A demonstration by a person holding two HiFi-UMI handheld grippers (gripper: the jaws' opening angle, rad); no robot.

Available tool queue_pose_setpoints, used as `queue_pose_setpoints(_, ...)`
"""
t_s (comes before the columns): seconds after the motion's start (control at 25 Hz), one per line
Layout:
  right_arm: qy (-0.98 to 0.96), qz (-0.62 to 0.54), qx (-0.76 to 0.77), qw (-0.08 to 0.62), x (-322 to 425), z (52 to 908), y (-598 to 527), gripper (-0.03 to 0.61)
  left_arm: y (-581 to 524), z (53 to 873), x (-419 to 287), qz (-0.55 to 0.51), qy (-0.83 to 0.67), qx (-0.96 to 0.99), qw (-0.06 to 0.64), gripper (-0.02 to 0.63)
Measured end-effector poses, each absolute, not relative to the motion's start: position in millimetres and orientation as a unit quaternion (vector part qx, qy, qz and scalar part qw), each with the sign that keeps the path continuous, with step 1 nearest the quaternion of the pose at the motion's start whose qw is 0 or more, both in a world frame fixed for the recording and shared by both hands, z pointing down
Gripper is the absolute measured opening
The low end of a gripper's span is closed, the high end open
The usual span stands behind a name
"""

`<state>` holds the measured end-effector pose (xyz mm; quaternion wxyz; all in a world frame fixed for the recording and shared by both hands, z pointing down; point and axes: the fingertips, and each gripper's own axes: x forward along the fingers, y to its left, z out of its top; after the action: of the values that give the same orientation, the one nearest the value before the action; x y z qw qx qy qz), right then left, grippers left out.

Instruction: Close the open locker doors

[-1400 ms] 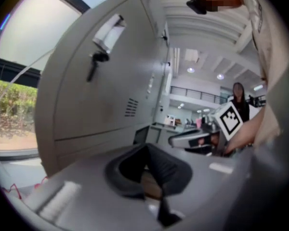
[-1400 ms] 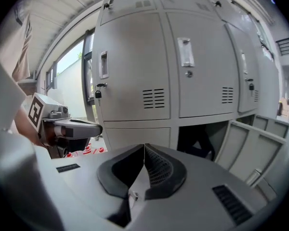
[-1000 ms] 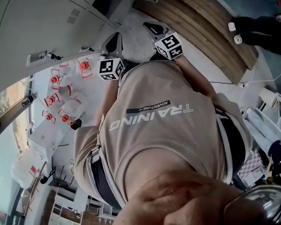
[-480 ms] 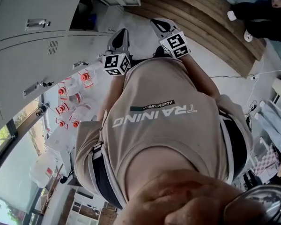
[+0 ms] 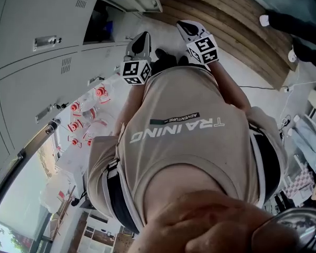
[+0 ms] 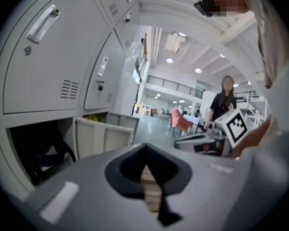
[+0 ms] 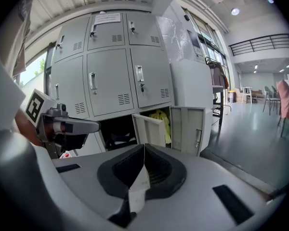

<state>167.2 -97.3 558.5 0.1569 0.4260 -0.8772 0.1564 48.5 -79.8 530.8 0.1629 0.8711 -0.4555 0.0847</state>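
Two grey metal locker doors hang open, one door (image 7: 151, 130) and its neighbour (image 7: 188, 129), dead ahead beyond my right gripper (image 7: 143, 147) and ahead-left of my left gripper (image 6: 145, 148). All fingers are closed and empty. Left looks nearer.

A beige short-sleeved T-shirt (image 5: 184, 157) was worn, printed with white "TRAINING" and a dark "ADVENTURE" strip. The grey left gripper (image 5: 141, 38) and right gripper (image 5: 185, 26) were each topped by a black-and-white marker cube (image 5: 136, 71).

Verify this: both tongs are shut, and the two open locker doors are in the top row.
Wrong row: the open locker doors are in the bottom row, as the right gripper view shows. Both tongs, left gripper and right gripper, are shut.
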Motion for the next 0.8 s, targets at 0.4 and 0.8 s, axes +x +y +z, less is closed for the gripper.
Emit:
queue_pose_setpoints(0.4,-0.873,0.142,0.439,0.159,156.3,551.2,-199.7,0.014,-137.8,530.7,3.0,0.071,-0.473,0.864,0.154,0.005)
queue_pose_setpoints(0.8,-0.899,0.164,0.359,0.189,143.1,571.7,-265.2,0.014,-158.5,533.9,-7.6,0.070,-0.540,0.818,0.184,0.005)
